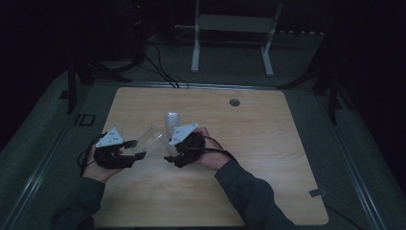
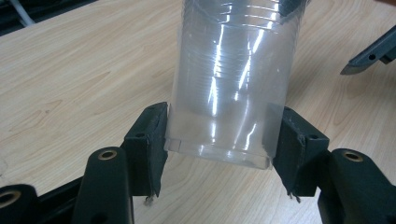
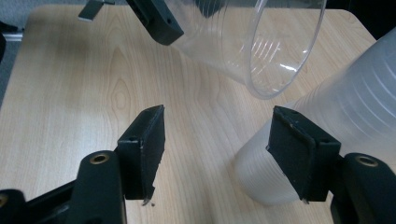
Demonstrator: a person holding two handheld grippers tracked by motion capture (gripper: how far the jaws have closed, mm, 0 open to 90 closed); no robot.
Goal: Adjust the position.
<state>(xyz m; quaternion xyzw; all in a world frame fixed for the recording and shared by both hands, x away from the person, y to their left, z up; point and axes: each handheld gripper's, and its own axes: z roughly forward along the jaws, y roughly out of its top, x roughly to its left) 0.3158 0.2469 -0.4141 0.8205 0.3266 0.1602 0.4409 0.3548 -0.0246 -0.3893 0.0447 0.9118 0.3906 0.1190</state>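
A clear plastic cup lies tilted over the wooden table, its mouth toward my right hand. My left gripper is shut on the cup's base; in the left gripper view both pads press the cup from either side of the left gripper. A frosted white cup stands on the table just behind my right gripper. In the right gripper view the right gripper has its jaws apart over bare wood. The frosted cup sits outside its right jaw, and the clear cup hangs ahead.
A round cable hole sits near the table's far edge. Behind the table stand a white metal frame and black cables on the grey floor. The room around is dark.
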